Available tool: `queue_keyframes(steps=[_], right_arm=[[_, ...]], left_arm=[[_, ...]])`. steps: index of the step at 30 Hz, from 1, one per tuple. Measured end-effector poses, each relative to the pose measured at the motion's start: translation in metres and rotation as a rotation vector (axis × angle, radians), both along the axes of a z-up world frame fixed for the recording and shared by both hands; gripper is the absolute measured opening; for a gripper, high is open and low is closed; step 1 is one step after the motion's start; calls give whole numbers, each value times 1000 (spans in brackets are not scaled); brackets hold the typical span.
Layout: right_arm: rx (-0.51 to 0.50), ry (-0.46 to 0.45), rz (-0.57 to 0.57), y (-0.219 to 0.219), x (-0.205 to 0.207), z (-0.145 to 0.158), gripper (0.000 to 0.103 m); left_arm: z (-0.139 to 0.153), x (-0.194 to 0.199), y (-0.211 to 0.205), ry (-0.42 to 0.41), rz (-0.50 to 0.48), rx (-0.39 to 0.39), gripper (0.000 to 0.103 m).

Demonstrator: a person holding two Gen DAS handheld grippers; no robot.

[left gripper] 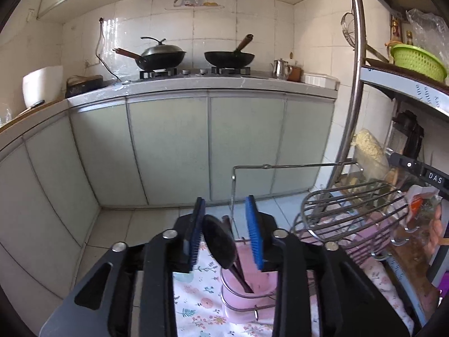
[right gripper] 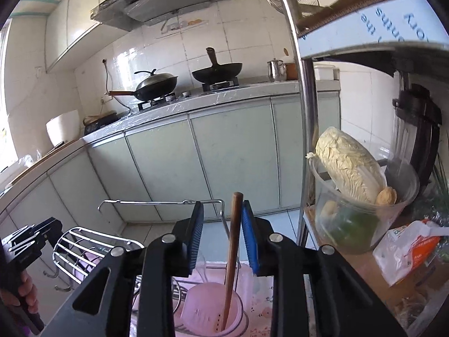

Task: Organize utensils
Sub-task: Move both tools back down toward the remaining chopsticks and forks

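Note:
In the left wrist view my left gripper (left gripper: 226, 230) is open above a pink utensil cup (left gripper: 247, 289) held in a wire ring. A black spoon (left gripper: 219, 241) stands in that cup between the blue pads (left gripper: 254, 233), touching neither that I can see. In the right wrist view my right gripper (right gripper: 223, 236) is open around a wooden stick handle (right gripper: 234, 241) that stands in another pink perforated cup (right gripper: 210, 306). The handle lies close to the right pad (right gripper: 249, 238). The other gripper shows at the left edge (right gripper: 31, 241).
A wire dish rack (left gripper: 353, 213) sits right of the left gripper, seen also in the right wrist view (right gripper: 89, 241). A steel shelf post (right gripper: 306, 112) and a clear tub with cabbage (right gripper: 353, 196) stand to the right. A floral cloth (left gripper: 196, 295) lies below. Kitchen counter with woks (left gripper: 196, 56) is beyond.

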State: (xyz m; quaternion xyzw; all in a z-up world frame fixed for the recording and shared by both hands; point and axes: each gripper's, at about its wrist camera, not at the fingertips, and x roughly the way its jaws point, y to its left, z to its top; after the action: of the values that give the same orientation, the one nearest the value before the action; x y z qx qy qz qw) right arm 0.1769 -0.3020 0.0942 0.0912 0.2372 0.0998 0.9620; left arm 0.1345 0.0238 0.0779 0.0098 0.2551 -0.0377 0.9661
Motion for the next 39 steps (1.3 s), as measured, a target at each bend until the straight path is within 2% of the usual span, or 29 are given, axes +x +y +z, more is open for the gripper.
queue_keyframes(steps=[4, 12, 17, 19, 30, 36, 39], right_arm=[[6, -14, -3, -4, -14, 8, 36], [27, -65, -32, -14, -57, 23, 37], [62, -36, -16, -13, -92, 11, 37], [77, 10, 4, -10, -105, -4, 37], [147, 356, 93, 8, -124, -108, 37], [150, 462, 119, 13, -128, -143, 33], [160, 492, 129, 14, -131, -154, 33]], left_arm=[[10, -7, 2, -17, 8, -10, 32], [42, -48, 13, -111, 45, -38, 33], [38, -82, 9, -108, -4, -57, 33], [27, -95, 4, -86, -35, -60, 33], [-65, -109, -12, 182, -103, -95, 33], [-119, -105, -15, 384, -125, -106, 32], [-149, -102, -23, 510, -143, -99, 27]])
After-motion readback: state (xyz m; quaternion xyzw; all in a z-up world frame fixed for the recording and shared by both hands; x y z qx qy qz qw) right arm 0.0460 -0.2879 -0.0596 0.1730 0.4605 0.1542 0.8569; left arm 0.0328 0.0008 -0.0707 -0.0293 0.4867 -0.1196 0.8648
